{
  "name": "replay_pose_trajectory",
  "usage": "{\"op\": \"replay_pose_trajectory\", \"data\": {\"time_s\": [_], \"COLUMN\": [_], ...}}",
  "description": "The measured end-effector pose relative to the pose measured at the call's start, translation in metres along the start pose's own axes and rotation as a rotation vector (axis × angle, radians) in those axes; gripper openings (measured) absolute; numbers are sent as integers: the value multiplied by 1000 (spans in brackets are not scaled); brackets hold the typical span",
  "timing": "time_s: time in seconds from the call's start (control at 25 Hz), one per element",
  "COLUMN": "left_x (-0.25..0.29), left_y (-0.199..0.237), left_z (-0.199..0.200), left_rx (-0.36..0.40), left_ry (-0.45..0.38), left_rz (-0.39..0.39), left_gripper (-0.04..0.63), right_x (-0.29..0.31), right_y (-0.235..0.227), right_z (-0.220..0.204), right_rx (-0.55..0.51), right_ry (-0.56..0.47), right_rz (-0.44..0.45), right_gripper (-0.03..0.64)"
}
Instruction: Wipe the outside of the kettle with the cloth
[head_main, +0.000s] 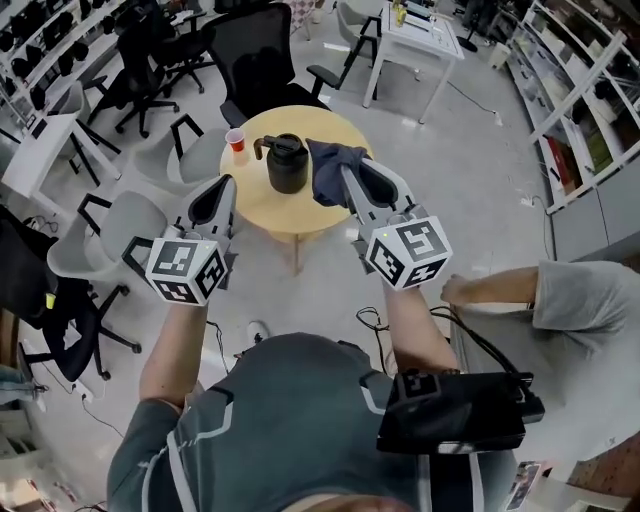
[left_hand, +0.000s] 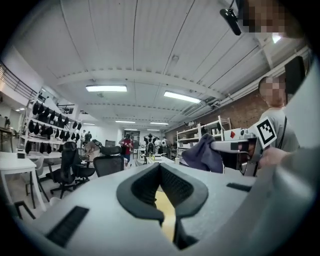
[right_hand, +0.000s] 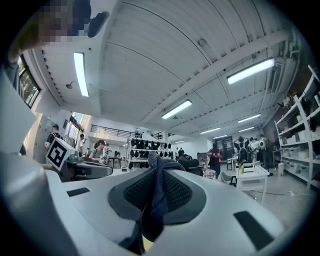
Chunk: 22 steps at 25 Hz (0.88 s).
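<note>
A black kettle (head_main: 287, 165) stands upright in the middle of a round yellow table (head_main: 270, 210), its handle to the left. My right gripper (head_main: 352, 178) is shut on a dark blue cloth (head_main: 333, 170), which hangs bunched just right of the kettle, close to its side. In the right gripper view the cloth (right_hand: 155, 200) fills the gap between the pads. My left gripper (head_main: 224, 188) hovers over the table's left edge, shut and holding nothing, left of and nearer than the kettle. Neither gripper view shows the kettle. The left gripper view shows the cloth (left_hand: 202, 155) at its right.
A red cup (head_main: 237, 141) stands on the table beyond the kettle's handle. Grey and black office chairs (head_main: 130, 225) ring the table's left and far sides. A white desk (head_main: 420, 40) stands farther back, and shelving (head_main: 575, 110) lines the right. A second person (head_main: 560, 295) is at the right.
</note>
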<state>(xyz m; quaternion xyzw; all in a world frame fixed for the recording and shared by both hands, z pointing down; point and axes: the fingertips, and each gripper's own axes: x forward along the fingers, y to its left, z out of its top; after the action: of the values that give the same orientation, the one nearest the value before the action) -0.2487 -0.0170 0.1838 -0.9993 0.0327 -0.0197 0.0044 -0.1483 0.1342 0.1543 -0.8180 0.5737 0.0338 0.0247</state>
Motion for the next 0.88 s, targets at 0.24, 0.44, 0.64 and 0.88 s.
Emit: {"op": "replay_pose_trajectory", "data": {"time_s": [0.24, 0.44, 0.64, 0.88], "left_x": [13, 23, 31, 42], "left_y": [52, 81, 99, 107], "left_z": [3, 0, -5, -10], "left_rx": [-9, -21, -24, -46], "left_ry": [-5, -6, -6, 2], "left_rz": [-75, -130, -191, -214], "left_gripper": [9, 9, 9, 9], "right_x": [48, 72, 90, 98], "right_y": [13, 24, 35, 39], "right_z": [0, 1, 0, 3], "right_rx": [-4, -9, -20, -22], "right_ry": [18, 22, 23, 31], "right_rz": [-68, -117, -159, -168], "right_gripper": [61, 61, 61, 61]}}
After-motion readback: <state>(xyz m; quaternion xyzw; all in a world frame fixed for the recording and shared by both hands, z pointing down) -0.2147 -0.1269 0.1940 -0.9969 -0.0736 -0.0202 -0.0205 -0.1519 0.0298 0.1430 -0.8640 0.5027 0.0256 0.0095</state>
